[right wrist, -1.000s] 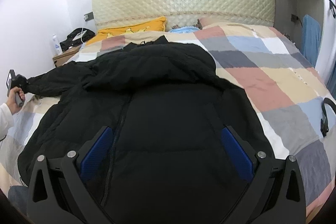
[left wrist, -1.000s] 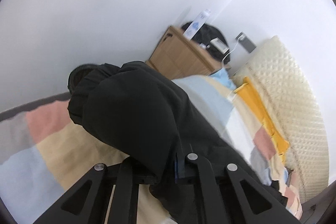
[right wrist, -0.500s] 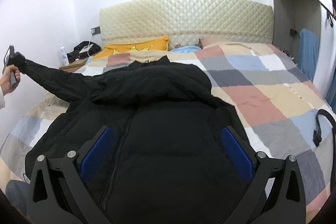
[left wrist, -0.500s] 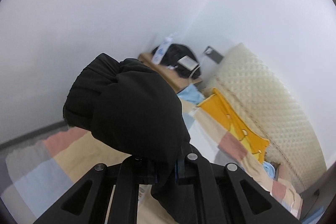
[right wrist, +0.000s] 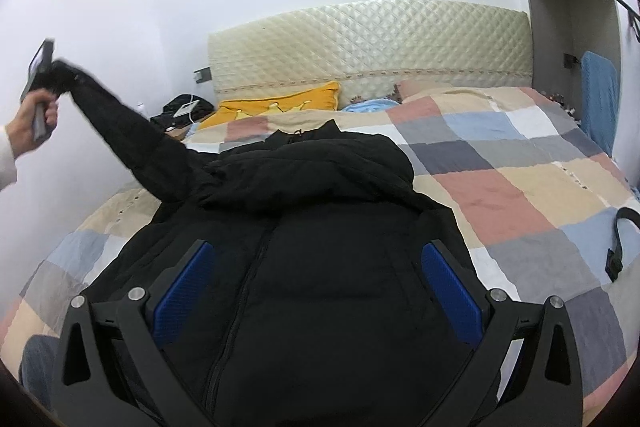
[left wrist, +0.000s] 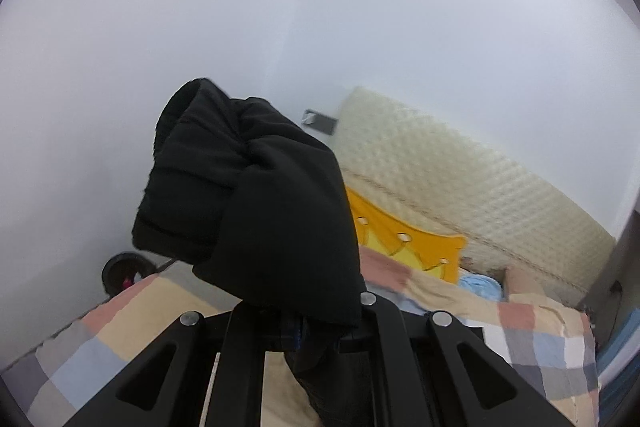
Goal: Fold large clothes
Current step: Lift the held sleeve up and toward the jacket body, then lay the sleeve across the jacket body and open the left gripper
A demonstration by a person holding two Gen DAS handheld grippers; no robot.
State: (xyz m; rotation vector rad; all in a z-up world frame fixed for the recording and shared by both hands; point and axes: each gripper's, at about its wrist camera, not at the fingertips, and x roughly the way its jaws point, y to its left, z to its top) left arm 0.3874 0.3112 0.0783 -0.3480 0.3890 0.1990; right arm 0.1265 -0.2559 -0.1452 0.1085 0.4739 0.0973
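A large black puffer jacket [right wrist: 320, 247] lies front up on the checked bedspread [right wrist: 520, 187], collar toward the headboard. My left gripper [left wrist: 304, 323] is shut on the cuff of its left sleeve [left wrist: 248, 195] and holds it high; in the right wrist view the sleeve [right wrist: 132, 143] stretches up and left to that gripper [right wrist: 40, 79]. My right gripper [right wrist: 316, 279] is open and empty, hovering above the jacket's lower front, with its blue pads [right wrist: 452, 291] wide apart.
A cream quilted headboard [right wrist: 368, 47] stands at the back, with a yellow pillow [right wrist: 276, 107] and a blue cloth [right wrist: 368, 105] below it. A nightstand with dark items [right wrist: 180, 109] is at the left. A black strap [right wrist: 618, 239] lies at the bed's right edge.
My left gripper has lifted the sleeve cuff from near the bed to high above it, pulling the sleeve taut. The right gripper has stayed open over the jacket.
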